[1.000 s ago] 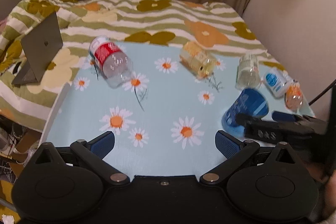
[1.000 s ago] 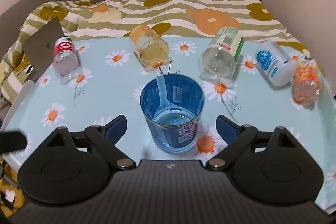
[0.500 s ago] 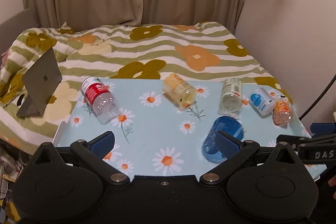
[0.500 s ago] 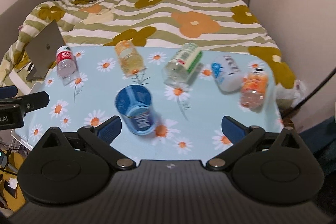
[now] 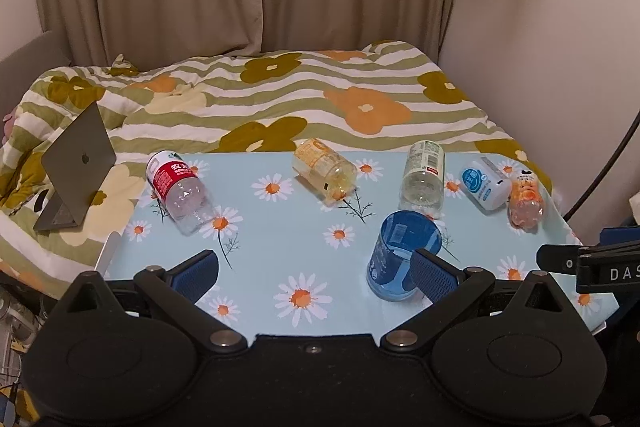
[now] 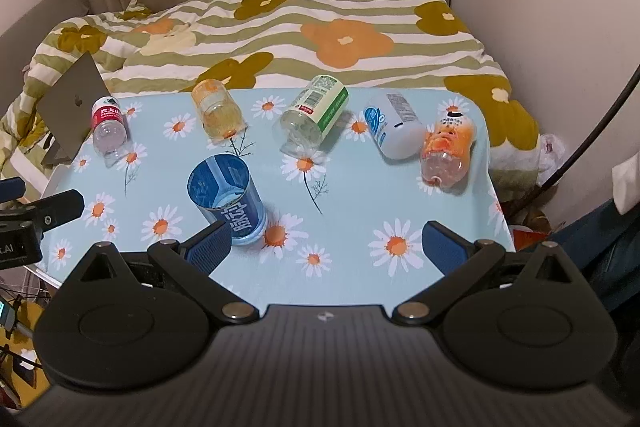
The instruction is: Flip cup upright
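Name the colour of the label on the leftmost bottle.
Red with white lettering, on the clear bottle; clearest in the left wrist view.

Both hand-held grippers, left (image 5: 314,269) and right (image 6: 326,245), gape empty.

Each tool is matte black: the left tool (image 5: 314,273) and right tool (image 6: 326,243) carry blue ribbed pads (image 5: 432,275), silver pivot screws (image 6: 235,310), round embossed housings and white lettering.
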Action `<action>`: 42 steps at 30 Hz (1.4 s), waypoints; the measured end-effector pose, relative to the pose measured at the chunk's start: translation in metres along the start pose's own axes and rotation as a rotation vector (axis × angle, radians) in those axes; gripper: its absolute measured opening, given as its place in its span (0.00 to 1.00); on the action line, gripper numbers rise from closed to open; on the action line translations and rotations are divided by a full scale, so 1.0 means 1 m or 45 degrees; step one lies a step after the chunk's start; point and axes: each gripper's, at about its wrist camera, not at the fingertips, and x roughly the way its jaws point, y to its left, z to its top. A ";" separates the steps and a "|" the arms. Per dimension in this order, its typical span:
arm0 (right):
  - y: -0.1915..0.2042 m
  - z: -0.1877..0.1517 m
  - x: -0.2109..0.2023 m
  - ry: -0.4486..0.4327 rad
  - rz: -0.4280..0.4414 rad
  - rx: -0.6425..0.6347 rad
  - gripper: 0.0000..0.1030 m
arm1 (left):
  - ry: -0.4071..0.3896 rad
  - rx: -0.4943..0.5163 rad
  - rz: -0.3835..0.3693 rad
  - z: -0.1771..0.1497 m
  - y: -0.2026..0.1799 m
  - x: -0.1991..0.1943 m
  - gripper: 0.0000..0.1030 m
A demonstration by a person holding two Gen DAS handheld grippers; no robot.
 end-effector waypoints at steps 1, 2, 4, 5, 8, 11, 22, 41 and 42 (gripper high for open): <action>0.000 0.000 0.000 0.000 -0.001 0.000 1.00 | -0.003 0.004 0.004 0.000 -0.001 0.000 1.00; -0.001 0.000 0.000 0.000 -0.001 0.000 1.00 | -0.005 0.008 0.007 0.000 -0.002 0.000 1.00; -0.001 -0.001 -0.001 -0.002 0.004 0.007 1.00 | -0.006 0.014 0.011 -0.001 -0.003 0.000 1.00; -0.001 -0.001 0.000 -0.002 0.004 0.004 1.00 | -0.007 0.017 0.013 0.000 -0.004 -0.001 1.00; -0.001 -0.001 0.000 -0.003 0.004 0.004 1.00 | -0.014 0.029 0.022 -0.001 -0.005 -0.001 1.00; -0.002 -0.001 -0.001 -0.001 0.006 0.008 1.00 | -0.014 0.036 0.033 -0.001 -0.005 -0.001 1.00; -0.002 -0.001 0.001 -0.002 0.004 0.005 1.00 | -0.019 0.046 0.046 0.000 -0.005 -0.001 1.00; -0.002 -0.001 0.002 0.000 0.002 0.008 1.00 | -0.012 0.040 0.041 0.004 -0.001 0.002 1.00; -0.002 -0.001 0.002 0.000 0.002 0.008 1.00 | -0.014 0.043 0.041 0.004 -0.001 0.002 1.00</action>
